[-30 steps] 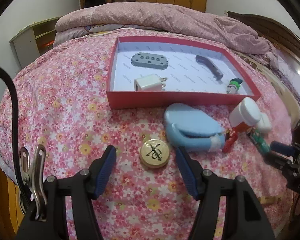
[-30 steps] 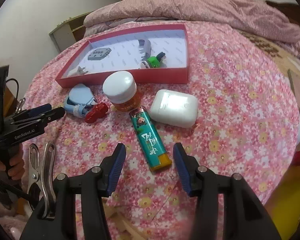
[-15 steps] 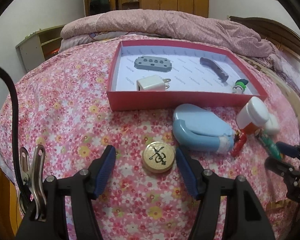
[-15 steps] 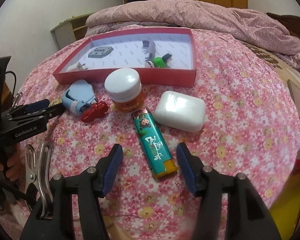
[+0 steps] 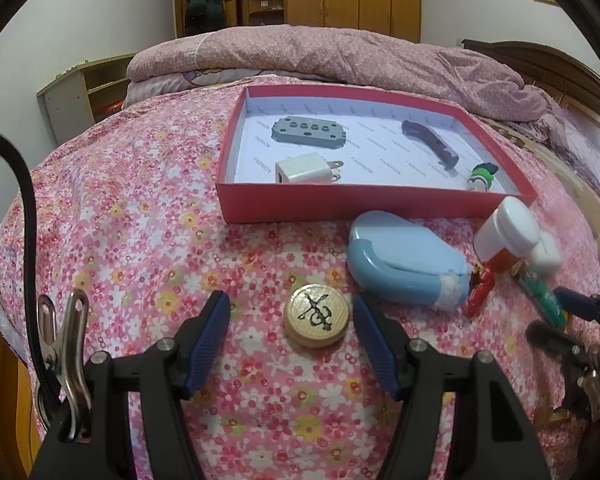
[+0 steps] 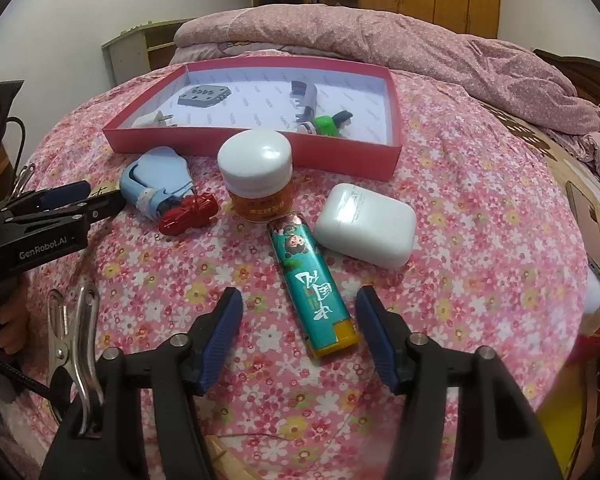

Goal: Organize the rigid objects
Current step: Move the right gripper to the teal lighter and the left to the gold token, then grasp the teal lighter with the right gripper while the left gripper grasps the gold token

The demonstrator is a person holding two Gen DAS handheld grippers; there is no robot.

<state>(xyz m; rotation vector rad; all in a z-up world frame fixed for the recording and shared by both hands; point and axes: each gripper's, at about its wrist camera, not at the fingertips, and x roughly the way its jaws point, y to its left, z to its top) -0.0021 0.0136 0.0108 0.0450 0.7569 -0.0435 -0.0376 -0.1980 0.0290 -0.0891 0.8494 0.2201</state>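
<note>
Gold and round, the token (image 5: 317, 316) sits between the spread fingers of our left hand-held gripper (image 5: 291, 322) on the floral bed (image 5: 140, 208), while our right hand-held gripper (image 6: 299, 326) gapes around the teal lighter (image 6: 310, 280), red tray (image 6: 256, 146) lying well ahead.

"GenRobot.AI" marks the left tongs (image 6: 66, 200); "FASHION" repeats across the red box (image 5: 364, 198) lining.
</note>
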